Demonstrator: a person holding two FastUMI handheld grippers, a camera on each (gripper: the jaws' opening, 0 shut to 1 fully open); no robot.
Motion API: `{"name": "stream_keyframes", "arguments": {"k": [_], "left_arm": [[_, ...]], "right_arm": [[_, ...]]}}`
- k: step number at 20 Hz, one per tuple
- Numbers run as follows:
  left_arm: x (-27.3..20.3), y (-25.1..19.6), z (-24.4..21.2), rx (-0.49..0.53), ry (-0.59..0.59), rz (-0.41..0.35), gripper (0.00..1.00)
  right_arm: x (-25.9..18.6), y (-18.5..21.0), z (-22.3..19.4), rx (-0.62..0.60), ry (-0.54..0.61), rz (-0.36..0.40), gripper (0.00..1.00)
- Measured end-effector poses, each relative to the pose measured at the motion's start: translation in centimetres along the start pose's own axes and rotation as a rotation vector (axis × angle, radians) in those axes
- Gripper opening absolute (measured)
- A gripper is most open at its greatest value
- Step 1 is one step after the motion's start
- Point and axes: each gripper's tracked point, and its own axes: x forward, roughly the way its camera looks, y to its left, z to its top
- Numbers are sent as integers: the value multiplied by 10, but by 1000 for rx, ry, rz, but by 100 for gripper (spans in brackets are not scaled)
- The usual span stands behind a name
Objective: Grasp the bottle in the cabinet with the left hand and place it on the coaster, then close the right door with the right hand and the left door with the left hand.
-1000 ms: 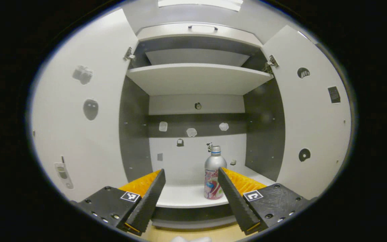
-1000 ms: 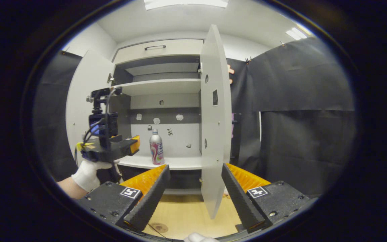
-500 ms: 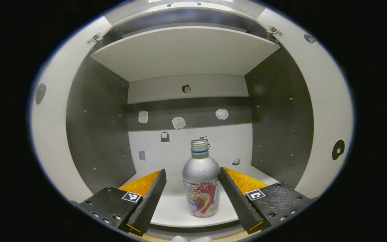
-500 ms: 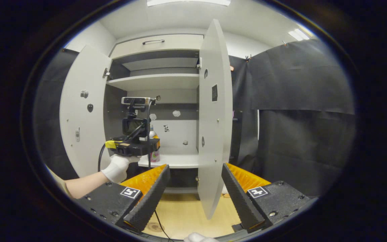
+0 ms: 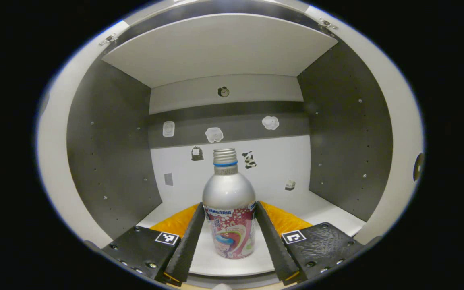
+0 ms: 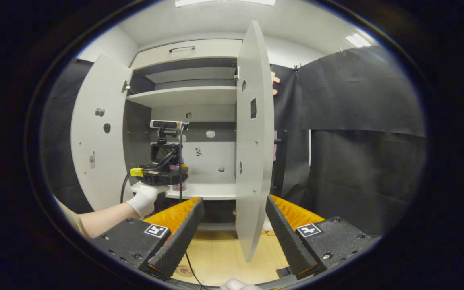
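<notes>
The silver bottle (image 5: 228, 189) with a pink printed label and a screw cap stands upright on the cabinet's lower shelf (image 5: 320, 209). My left gripper (image 5: 230, 204) reaches into the cabinet, and both fingers lie against the bottle's sides. In the right gripper view the left gripper (image 6: 163, 175), held by a gloved hand (image 6: 145, 199), hides most of the bottle. My right gripper (image 6: 233, 199) stands open outside the cabinet, with the edge of the open right door (image 6: 252, 141) ahead of it. The left door (image 6: 97, 137) is wide open. A small round disc (image 6: 182, 270) lies on the wooden top below.
An upper shelf (image 5: 216, 48) runs above the bottle, with dark side walls (image 5: 107, 153) close on both sides. Small stickers dot the back wall (image 5: 272, 161). Black cloth (image 6: 357, 141) hangs to the right of the cabinet. A cable (image 6: 189, 262) trails across the wooden top.
My left gripper moved deeper into the cabinet and its fingers narrowed from open to touching the bottle's sides. The right gripper barely moved.
</notes>
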Motion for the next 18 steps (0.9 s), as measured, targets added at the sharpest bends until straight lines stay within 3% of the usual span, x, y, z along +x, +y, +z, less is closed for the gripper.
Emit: {"name": "stream_keyframes", "arguments": {"k": [2, 3, 7, 9, 11, 17, 18], "left_arm": [[-16, 2, 12, 0, -31, -16, 81], [-26, 2, 18, 2, -45, -25, 77], [-70, 8, 31, 2, -82, -56, 81], [-95, 12, 31, 2, -95, -69, 77], [-121, 16, 26, 1, -98, -77, 81], [-185, 26, -16, -42, -56, -96, 77], [-196, 27, -25, -44, -54, -97, 81]], "right_arm": [[-2, 0, 1, 2, -5, 4, 100], [-3, 0, 1, 3, -8, 8, 100], [-6, 3, 2, 9, -15, 20, 100], [-7, 4, 2, 15, -17, 26, 100], [-9, 6, 1, 16, -20, 29, 100], [-14, 9, -6, 24, -15, 36, 100], [-14, 9, -7, 25, -12, 37, 100]]}}
